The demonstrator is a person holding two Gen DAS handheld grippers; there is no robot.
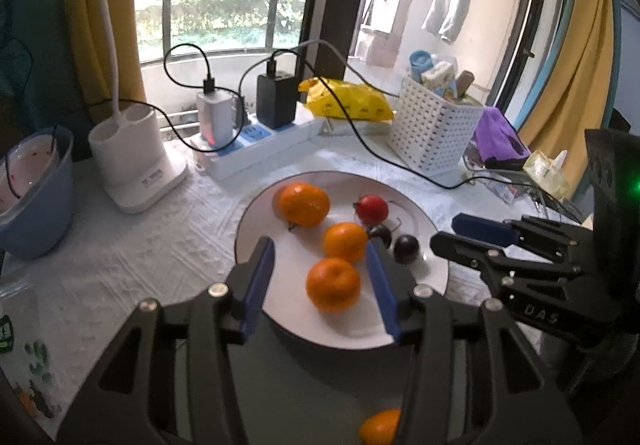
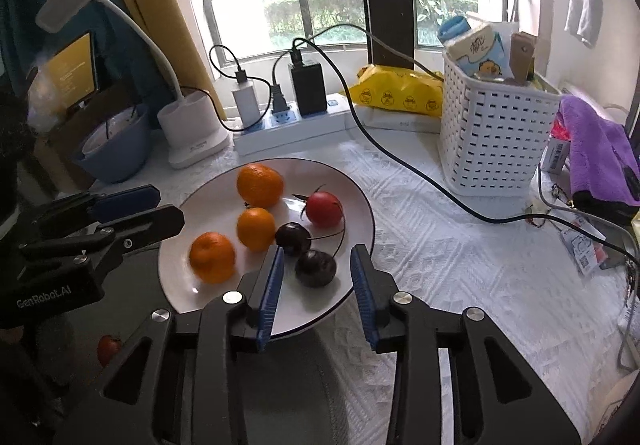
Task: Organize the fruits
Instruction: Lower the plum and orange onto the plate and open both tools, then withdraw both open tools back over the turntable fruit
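A white plate [image 1: 256, 213] [image 2: 216, 193] holds three oranges, a red cherry tomato [image 1: 373, 208] [image 2: 325, 208] and two dark cherries. My left gripper [image 1: 320, 250] is open over the plate's near side. The nearest orange [image 1: 333, 284] lies between its blue pads with small gaps on both sides. My right gripper [image 2: 319, 251] is open too, and the nearer dark cherry [image 2: 316, 268] sits loose between its pads. Each gripper shows in the other's view: the right gripper [image 1: 445, 232] at the plate's right rim, the left gripper [image 2: 170, 205] at its left rim.
Behind the plate stand a power strip [image 1: 256, 149] with chargers, a white lamp base [image 1: 136, 157], a blue bowl [image 1: 36, 197], a yellow bag [image 1: 348, 101] and a white basket [image 2: 496, 141]. A black cable [image 2: 420, 173] crosses the cloth. Another orange [image 1: 380, 427] and a red fruit [image 2: 108, 349] lie on a dark surface below the grippers.
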